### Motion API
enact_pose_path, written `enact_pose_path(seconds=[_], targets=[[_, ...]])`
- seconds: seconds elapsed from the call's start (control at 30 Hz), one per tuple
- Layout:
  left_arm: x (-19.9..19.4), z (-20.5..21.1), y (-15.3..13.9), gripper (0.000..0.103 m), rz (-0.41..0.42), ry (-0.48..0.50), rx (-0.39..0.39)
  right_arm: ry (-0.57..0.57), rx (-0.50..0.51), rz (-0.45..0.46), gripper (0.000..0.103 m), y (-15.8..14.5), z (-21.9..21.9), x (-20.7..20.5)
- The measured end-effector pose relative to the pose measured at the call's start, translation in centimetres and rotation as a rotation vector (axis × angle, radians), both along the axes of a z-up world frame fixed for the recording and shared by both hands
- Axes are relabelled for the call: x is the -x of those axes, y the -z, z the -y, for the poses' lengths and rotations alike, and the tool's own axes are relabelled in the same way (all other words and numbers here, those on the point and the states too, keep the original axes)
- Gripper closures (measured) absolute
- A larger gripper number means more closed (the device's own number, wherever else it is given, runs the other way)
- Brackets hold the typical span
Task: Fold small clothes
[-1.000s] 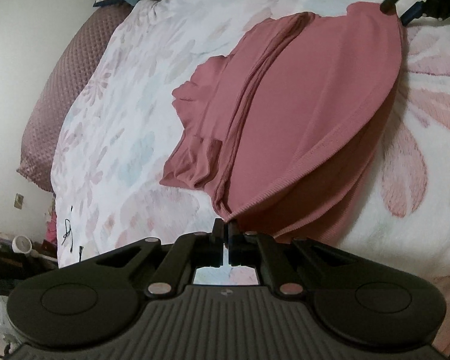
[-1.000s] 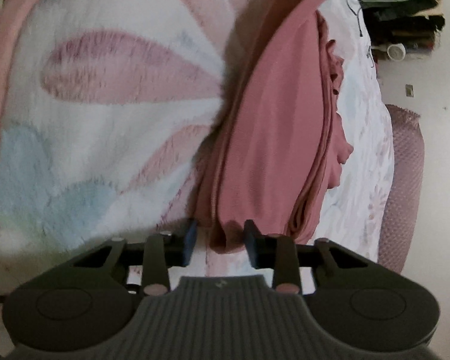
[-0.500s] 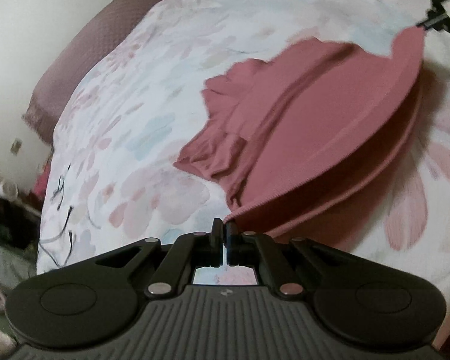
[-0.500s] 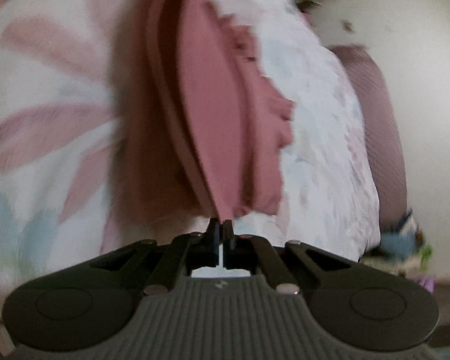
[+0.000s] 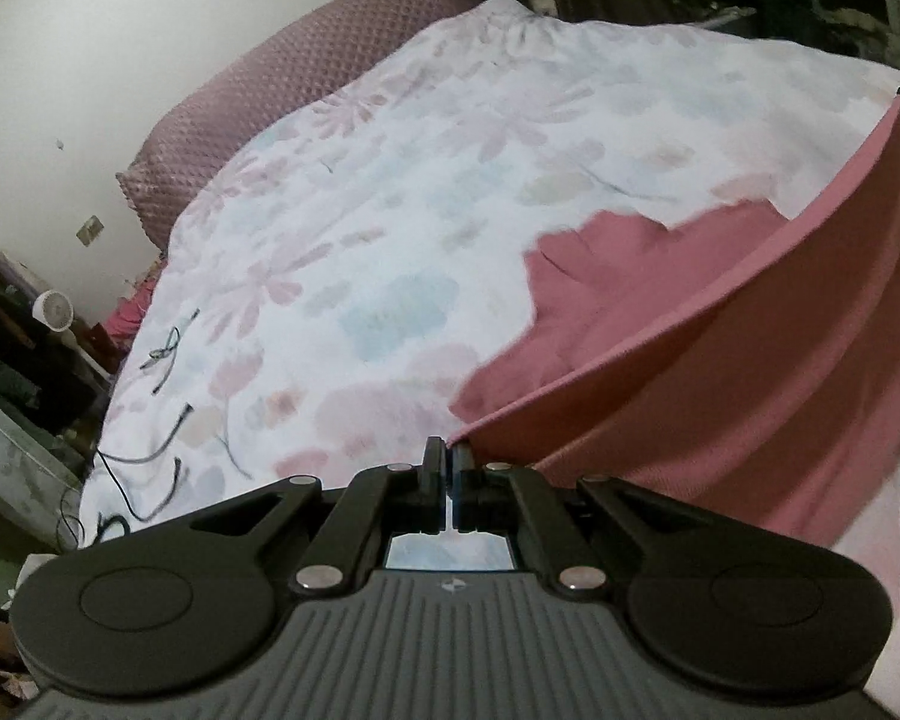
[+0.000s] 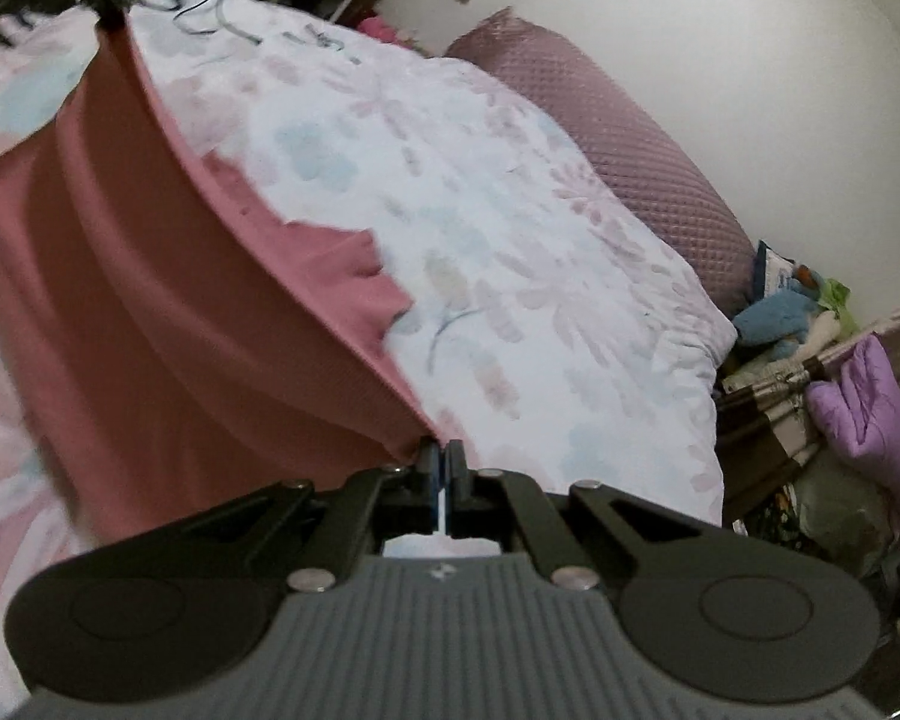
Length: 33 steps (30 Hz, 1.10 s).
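Pink garment [image 5: 780, 348] taut between both hand-held grippers, above bedspread [image 5: 390, 210]

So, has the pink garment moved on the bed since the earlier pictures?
Yes. The pink garment lay mostly flat on the floral bedspread; now its edge is lifted off it, stretched between the left gripper and right gripper.

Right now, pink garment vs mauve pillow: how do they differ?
The pink garment is held up by its hem between the left gripper and the right gripper; the mauve pillow lies at the bed's far edge. The garment is smooth knit, the pillow quilted. Both are pinkish.
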<state>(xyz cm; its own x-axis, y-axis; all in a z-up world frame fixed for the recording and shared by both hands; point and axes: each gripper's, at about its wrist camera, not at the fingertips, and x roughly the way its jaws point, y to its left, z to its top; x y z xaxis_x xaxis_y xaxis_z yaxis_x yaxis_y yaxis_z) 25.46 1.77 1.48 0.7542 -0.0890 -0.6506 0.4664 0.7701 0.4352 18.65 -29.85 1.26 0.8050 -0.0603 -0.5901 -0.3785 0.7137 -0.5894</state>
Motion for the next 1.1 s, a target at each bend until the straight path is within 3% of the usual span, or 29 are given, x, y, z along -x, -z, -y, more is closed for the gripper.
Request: enact_pose_path(seconds=[0.2, 0.3, 0.47, 0.63, 0.73, 0.8, 0.87, 0.97, 1.1], targets=[[-5.9, 1.0, -0.8, 0.102, 0.006, -0.018, 0.002, 0.025, -0.021, 0.007, 0.103, -0.8, 0.5, -6.3], [-9.3, 1.9, 0.3, 0.102, -0.033, -0.021, -0.017, 0.037, -0.045, -0.03, 0.103, -0.1, 1.1, -10.4], [-14.5, 3.2, 4.4, 0.102, -0.106, -0.031, -0.05, 0.057, -0.06, -0.102, 0.103, 3.7, 1.8, -16.6], [-18.4, 3.6, 8.4, 0.101, -0.18, -0.07, -0.027, 0.11, -0.089, -0.167, 0.103, 8.5, 2.5, -21.6], [-19.7, 3.1, 10.0, 0.089, -0.191, -0.124, 0.035, 0.142, -0.123, -0.202, 0.103, 11.1, 2.6, -23.5], [-20.3, 2.3, 10.6, 0.081, -0.213, -0.176, 0.12, 0.167, -0.145, -0.201, 0.103, 12.4, 2.8, -24.2], [-20.4, 1.4, 10.8, 0.081, -0.207, -0.215, 0.173, 0.228, -0.157, -0.184, 0.103, 13.3, 3.1, -24.9], [-20.2, 0.1, 10.1, 0.079, -0.197, -0.249, 0.23, 0.294, -0.233, -0.166, 0.095, 13.2, 4.2, -25.2], [-19.6, -1.2, 8.7, 0.074, -0.287, -0.197, 0.388, 0.312, -0.371, -0.195, 0.095, 12.1, 5.4, -24.4]])
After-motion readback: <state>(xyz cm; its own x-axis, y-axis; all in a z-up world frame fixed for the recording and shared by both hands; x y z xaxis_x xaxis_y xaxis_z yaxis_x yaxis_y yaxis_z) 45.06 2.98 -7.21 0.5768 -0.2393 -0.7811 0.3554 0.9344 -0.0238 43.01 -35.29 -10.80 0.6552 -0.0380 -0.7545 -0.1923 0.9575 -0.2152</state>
